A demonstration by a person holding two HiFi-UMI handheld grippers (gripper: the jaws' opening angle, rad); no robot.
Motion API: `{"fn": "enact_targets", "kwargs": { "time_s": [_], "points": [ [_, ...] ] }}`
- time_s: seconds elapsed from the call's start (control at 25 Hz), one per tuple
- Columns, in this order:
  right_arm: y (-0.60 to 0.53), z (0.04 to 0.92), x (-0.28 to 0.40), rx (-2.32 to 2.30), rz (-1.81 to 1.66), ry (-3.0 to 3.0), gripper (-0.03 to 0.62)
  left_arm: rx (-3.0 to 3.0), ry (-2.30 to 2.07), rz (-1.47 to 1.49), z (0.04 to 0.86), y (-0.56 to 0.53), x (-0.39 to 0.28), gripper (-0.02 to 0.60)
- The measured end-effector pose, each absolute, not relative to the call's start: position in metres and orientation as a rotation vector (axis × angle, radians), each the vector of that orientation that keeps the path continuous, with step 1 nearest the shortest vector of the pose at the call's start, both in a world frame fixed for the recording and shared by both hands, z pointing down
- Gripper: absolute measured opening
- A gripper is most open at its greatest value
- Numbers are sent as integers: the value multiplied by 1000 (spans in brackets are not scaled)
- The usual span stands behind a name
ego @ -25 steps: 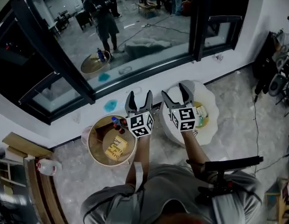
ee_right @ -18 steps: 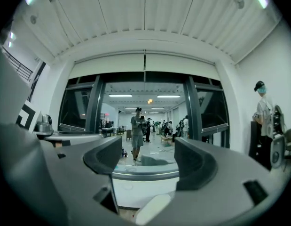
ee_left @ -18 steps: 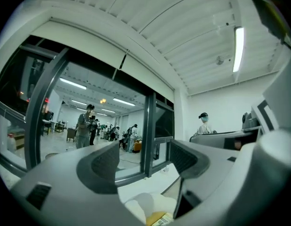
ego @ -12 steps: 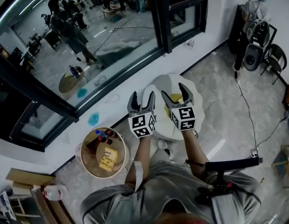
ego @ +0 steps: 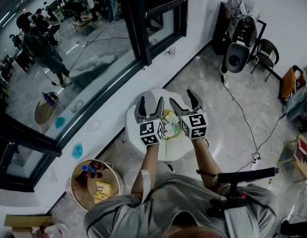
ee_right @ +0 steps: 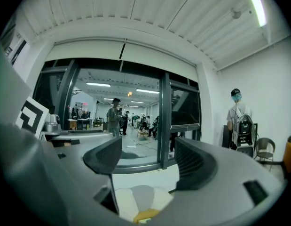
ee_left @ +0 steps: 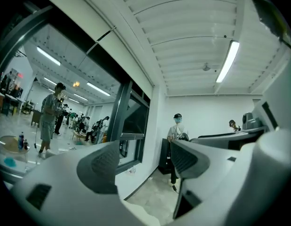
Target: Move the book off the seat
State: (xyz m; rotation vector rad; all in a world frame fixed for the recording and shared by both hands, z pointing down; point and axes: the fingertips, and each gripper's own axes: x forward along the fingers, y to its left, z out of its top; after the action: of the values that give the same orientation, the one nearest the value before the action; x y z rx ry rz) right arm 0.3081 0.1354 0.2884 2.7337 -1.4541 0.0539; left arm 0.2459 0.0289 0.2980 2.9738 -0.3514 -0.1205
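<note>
One book (ego: 169, 119), seemingly yellow-green, on white seat (ego: 133, 128).

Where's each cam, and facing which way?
Head view: on the head, steeply down at seat and book; forearms, left claw, right claw show.
Left gripper view: on left claw, level toward window; own open jaws show.
Right gripper view: on right claw, level toward window; open jaws show.
Shared: window, masked person.
</note>
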Motion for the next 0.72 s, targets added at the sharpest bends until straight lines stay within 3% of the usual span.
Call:
{"fn": "enact_targets", "kwargs": {
  "time_s": [0.36, 0.72],
  "points": [
    [60, 265, 400, 2729, 41, -1465, 357, 2923, -348, -135, 289, -49, 337, 334],
    [7, 286, 451, 2663, 84, -1522, 357, 2872, -507, -91, 316, -121, 367, 334]
  ]
}}
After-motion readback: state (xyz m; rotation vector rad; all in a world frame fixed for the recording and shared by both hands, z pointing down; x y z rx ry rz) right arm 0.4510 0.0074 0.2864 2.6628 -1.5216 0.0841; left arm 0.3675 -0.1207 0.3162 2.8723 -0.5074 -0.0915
